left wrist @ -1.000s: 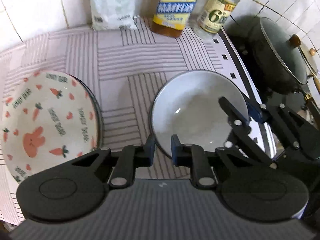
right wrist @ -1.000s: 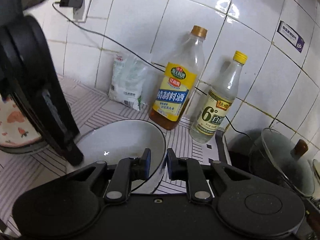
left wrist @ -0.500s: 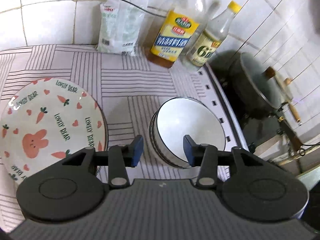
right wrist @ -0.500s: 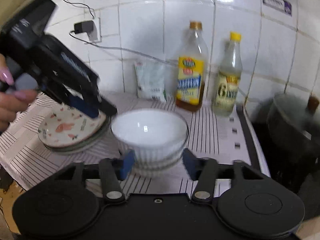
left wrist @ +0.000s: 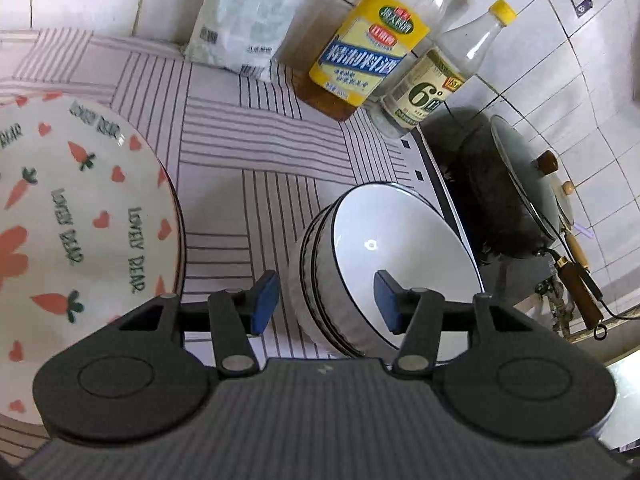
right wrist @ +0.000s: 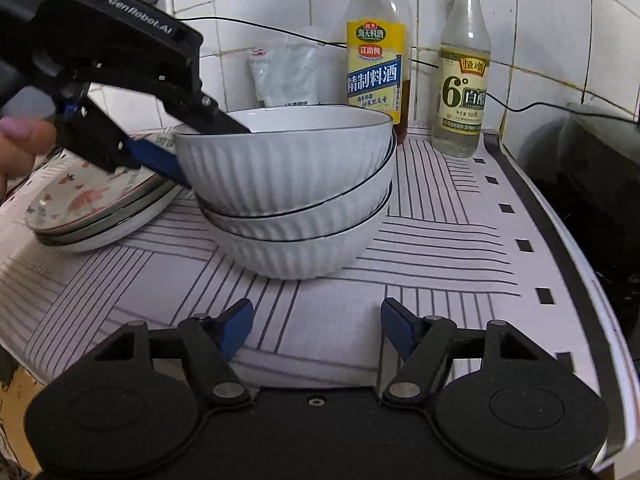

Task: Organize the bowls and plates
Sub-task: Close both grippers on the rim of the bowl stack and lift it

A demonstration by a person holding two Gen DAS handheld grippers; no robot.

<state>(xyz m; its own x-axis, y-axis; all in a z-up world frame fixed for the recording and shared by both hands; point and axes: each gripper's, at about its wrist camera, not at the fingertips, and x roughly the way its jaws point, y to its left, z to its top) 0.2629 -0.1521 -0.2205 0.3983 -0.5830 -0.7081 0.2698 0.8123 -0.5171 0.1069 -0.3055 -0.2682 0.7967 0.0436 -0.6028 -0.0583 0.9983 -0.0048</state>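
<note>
A stack of three white ribbed bowls (right wrist: 296,196) with dark rims stands on the striped mat; it also shows in the left wrist view (left wrist: 384,264). My left gripper (left wrist: 326,306) is open, its jaws straddling the top bowl's near rim, one finger inside and one outside. Seen from the right wrist view, the left gripper (right wrist: 176,136) reaches the bowl's left rim. A stack of carrot-and-rabbit plates (left wrist: 68,216) lies to the left, also in the right wrist view (right wrist: 96,204). My right gripper (right wrist: 316,328) is open and empty, low over the mat in front of the bowls.
A yellow-labelled cooking wine bottle (right wrist: 374,52), a vinegar bottle (right wrist: 464,76) and a white bag (right wrist: 286,78) stand against the tiled wall. A dark lidded wok (left wrist: 516,184) sits on the stove to the right of the mat's edge (right wrist: 552,236).
Both grippers have opened and let go of the top bowl, which now rests on the stack. My right gripper has pulled back and down; the left stays at the rim.
</note>
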